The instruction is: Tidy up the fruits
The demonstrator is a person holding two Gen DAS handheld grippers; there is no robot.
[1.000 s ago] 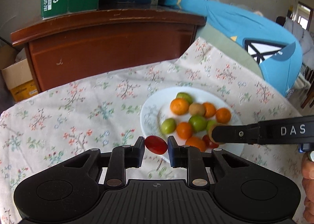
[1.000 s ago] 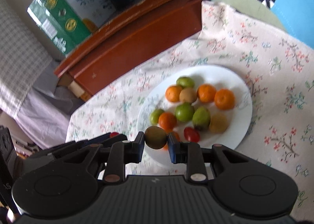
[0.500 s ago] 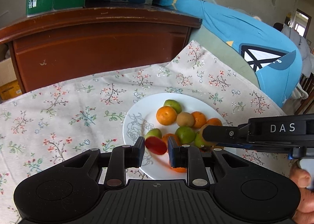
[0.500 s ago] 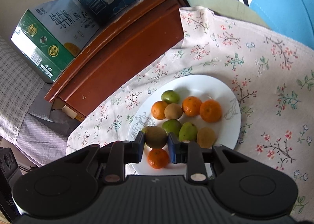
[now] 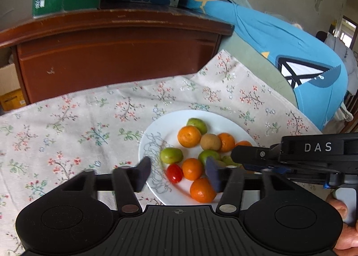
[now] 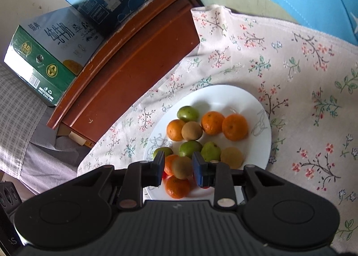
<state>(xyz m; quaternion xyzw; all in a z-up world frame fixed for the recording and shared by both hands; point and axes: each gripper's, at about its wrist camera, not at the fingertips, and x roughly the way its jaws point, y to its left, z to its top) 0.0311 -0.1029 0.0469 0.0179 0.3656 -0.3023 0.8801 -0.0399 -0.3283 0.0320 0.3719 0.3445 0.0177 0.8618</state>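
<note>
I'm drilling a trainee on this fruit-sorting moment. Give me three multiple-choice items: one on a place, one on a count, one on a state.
1. Where is the cherry tomato? A on the cloth; B on the white plate; C on the cabinet.
2. How many orange fruits are on the plate? A two; B five; C nine.
3. The left gripper is: A open; B shut on the tomato; C shut on an orange fruit.
Key: B, it lies on the plate's near part; B, five show in both views; A, its jaws have just been opening, and the tomato lies free between them, touched by neither pad.
</note>
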